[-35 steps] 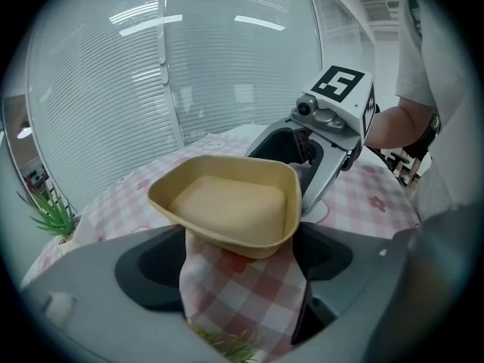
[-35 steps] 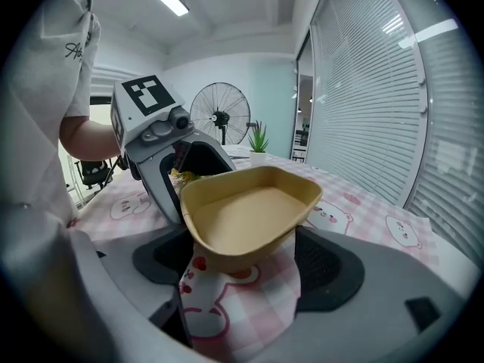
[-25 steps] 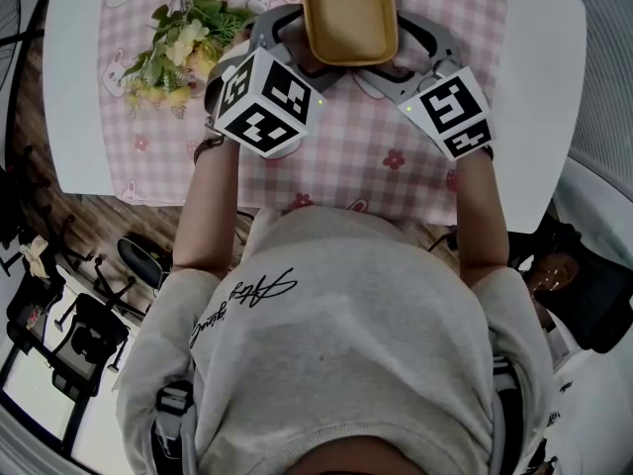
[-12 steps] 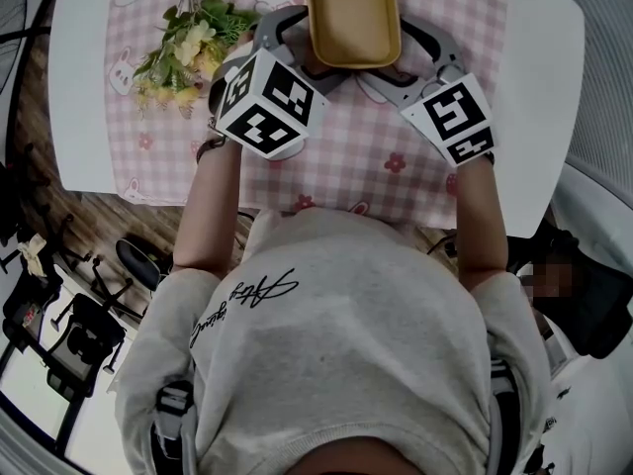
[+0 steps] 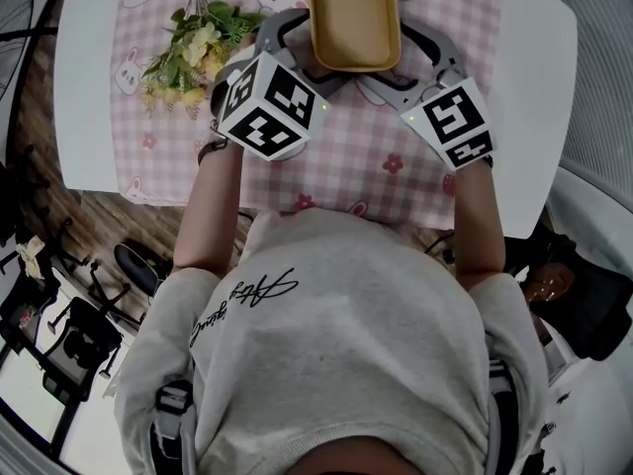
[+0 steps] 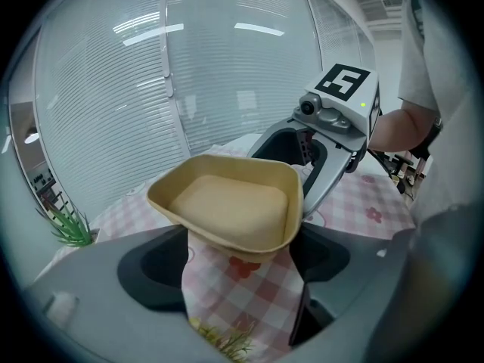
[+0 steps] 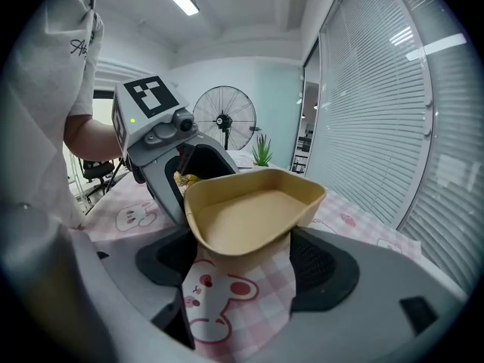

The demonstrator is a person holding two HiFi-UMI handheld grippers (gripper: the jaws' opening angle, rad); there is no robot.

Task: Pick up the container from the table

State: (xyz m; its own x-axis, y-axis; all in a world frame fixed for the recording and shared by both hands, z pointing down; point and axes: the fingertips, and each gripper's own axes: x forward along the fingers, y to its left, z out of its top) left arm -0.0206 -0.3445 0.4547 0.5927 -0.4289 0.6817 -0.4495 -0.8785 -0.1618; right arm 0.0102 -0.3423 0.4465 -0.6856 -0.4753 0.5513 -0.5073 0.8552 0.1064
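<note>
While we look steeply down from the head view, the tan container (image 5: 354,16) sits at 12 o'clock, over the pink checked cloth (image 5: 366,156) that covers the middle of the white worktop (image 5: 84,87). It is open-topped and empty, with rounded corners and walls that taper toward the base. We hold the left tool (image 6: 238,261) at the container's 7 o'clock corner and the right tool (image 7: 246,262) at its 5 o'clock corner. Both tools slope downward. In each gripper view the two dark pads stand wide apart and press on either side of the container's lower wall, so each tool pinches the container. Whether its base rests on the cloth or hangs just clear of it we cannot tell. Seen from the left tool, the right tool rises at 1 o'clock behind the container. Seen from the right tool, the left one stands at 10 o'clock. A bunch of flowers (image 5: 193,52) lies on the cloth at 10 o'clock from the left tool, near it but apart. A standing fan (image 7: 224,119) shows in the right gripper view at 12 o'clock, well behind the worktop.
</note>
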